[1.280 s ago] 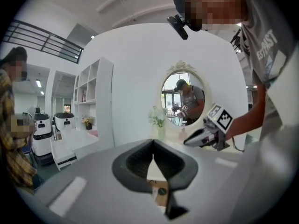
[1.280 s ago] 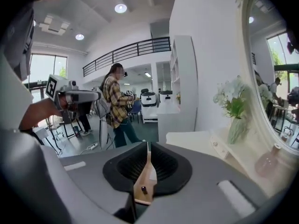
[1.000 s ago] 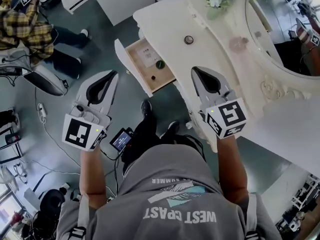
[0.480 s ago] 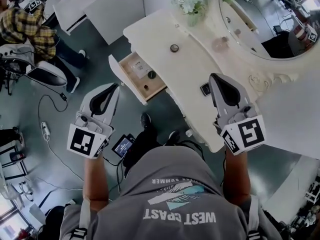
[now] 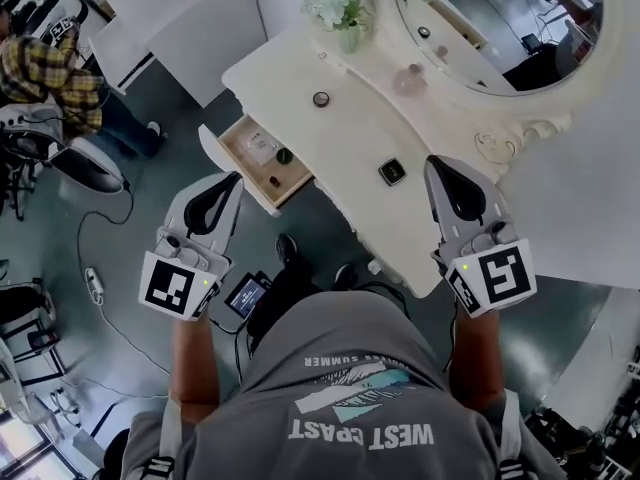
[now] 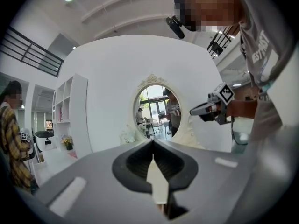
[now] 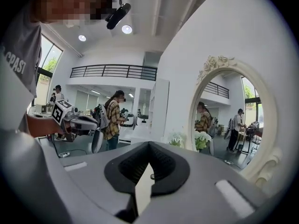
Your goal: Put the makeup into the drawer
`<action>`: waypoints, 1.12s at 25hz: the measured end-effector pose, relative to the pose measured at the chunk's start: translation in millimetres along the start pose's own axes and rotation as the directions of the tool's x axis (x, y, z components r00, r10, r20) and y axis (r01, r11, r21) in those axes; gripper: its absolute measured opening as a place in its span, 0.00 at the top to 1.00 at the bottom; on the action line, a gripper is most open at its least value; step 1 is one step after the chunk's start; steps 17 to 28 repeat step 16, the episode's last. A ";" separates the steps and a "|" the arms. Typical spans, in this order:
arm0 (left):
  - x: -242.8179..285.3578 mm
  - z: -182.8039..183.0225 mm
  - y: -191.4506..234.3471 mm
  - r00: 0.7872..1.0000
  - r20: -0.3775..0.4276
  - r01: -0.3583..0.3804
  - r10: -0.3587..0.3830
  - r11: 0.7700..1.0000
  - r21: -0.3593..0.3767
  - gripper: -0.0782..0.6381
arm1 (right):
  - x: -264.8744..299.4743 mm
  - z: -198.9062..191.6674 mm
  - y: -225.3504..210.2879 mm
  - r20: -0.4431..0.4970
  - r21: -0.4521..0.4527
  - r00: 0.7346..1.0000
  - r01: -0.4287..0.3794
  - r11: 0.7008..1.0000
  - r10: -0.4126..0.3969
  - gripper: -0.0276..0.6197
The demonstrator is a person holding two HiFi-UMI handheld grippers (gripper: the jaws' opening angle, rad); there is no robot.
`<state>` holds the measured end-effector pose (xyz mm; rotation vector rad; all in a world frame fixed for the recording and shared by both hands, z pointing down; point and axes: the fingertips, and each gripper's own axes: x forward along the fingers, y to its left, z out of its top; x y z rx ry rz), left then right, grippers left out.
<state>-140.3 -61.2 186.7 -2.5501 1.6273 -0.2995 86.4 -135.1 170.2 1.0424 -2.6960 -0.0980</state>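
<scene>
on the cream vanity top (image 5: 350, 138), a small square compact (image 5: 392, 172) is sitting just beside the right gripper (image 5: 441, 164), while the drawer (image 5: 240, 156) is standing open by the left gripper (image 5: 229, 179). both grippers are clenched and carrying nothing. closed jaws are risking a shove instead of a grab, and the smooth painted top could be letting the glossy, round-cornered case skid over the curved edge.

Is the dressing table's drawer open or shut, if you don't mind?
Open: the drawer juts out from the dressing table, small items visible inside.
</scene>
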 end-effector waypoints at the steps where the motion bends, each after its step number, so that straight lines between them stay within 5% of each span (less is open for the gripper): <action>1: 2.2 1.8 -4.0 1.000 0.001 0.006 -0.006 1.000 0.001 0.89 | -4.6 -1.5 -2.7 -0.003 0.003 1.000 0.006 1.000 -0.006 0.96; 16: 33.8 5.3 -53.9 0.998 -0.007 0.058 -0.058 0.998 -0.002 0.89 | -45.0 -27.0 -39.8 -0.018 0.025 0.998 0.061 0.998 -0.060 0.96; 28: 33.8 5.3 -53.9 0.998 -0.007 0.058 -0.058 0.998 -0.002 0.89 | -45.0 -27.0 -39.8 -0.018 0.025 0.998 0.061 0.998 -0.060 0.96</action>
